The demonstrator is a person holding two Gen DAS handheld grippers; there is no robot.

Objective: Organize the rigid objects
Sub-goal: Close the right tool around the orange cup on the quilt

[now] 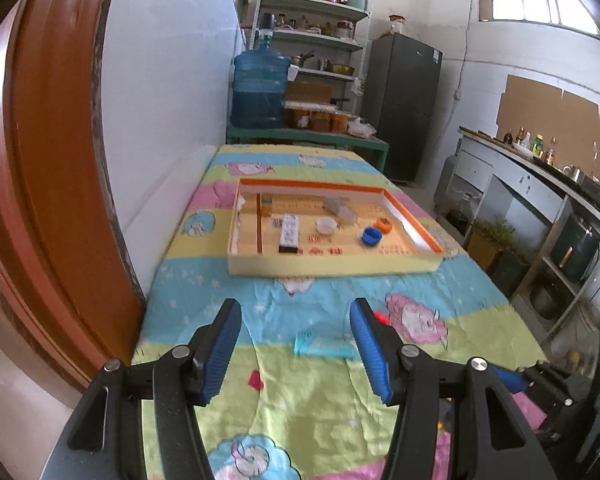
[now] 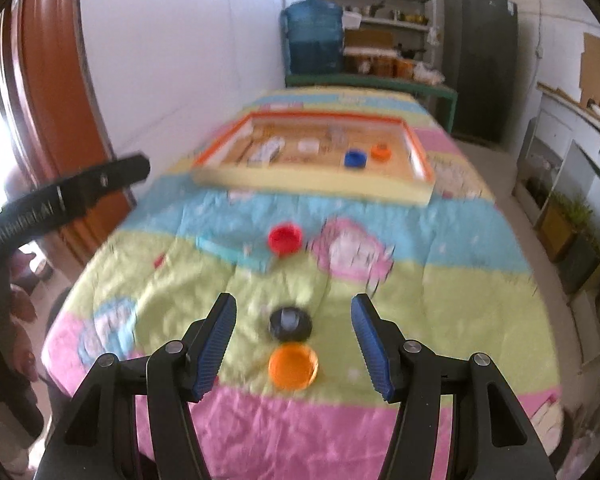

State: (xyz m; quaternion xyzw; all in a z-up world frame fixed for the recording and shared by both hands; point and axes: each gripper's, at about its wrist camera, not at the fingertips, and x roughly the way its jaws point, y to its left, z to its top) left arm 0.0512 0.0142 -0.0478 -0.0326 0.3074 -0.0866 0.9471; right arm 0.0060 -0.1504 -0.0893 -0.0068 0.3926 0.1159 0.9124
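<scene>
My left gripper hangs open and empty over the cartoon-print cloth. Past its fingers lie a pale blue flat piece and a red cap, half hidden by the right finger. Further back a shallow orange-rimmed tray holds a blue cap, an orange cap, a white cap, a patterned white box and a clear box. My right gripper is open too, above a black cap and an orange cap. The red cap lies beyond them.
A brown wooden door and white wall run along the table's left side. Behind the table stand a blue water jug, shelves and a dark fridge. A counter lines the right. A person's hand shows at the far left.
</scene>
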